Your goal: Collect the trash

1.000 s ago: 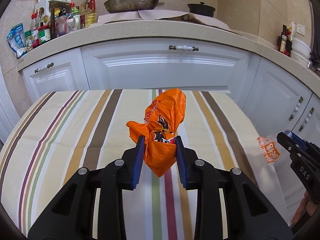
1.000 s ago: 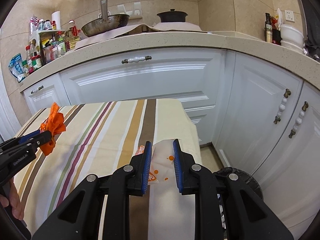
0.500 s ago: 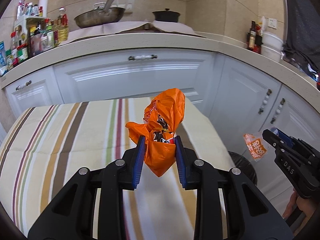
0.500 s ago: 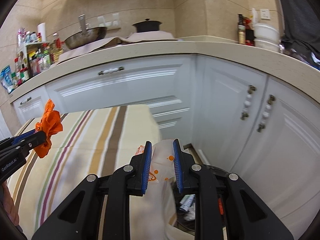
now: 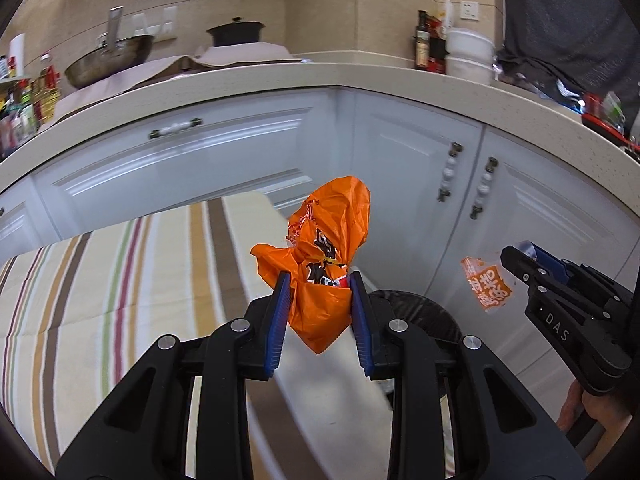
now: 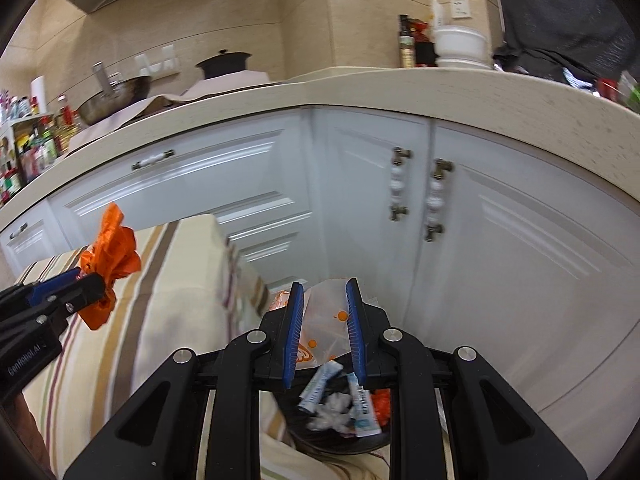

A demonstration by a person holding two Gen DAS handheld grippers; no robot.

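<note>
An orange bag (image 5: 326, 256) is clamped by the left gripper (image 5: 320, 304) — a clear printed wrapper (image 6: 324, 320) is pinched by the right gripper (image 6: 323, 320), the trash bin (image 6: 340, 436) at 6 o'clock.

- A crumpled bag (image 5: 326, 264) is pinched between the jaws of the left gripper (image 5: 318, 312), most of it bunched above and ahead of the pads.
- A thin printed bag (image 6: 324, 320) is clamped between the jaws of the right gripper (image 6: 322, 330).
- The bin (image 6: 340, 416) is found directly below and ahead of the right jaws, with wrappers (image 6: 344, 396) lying in it.
- The table (image 5: 100, 300) is spread to the left of both pairs of jaws.
- The cabinets (image 6: 500, 240) are set ahead, beyond the bin, with the counter (image 6: 440, 96) on top.
</note>
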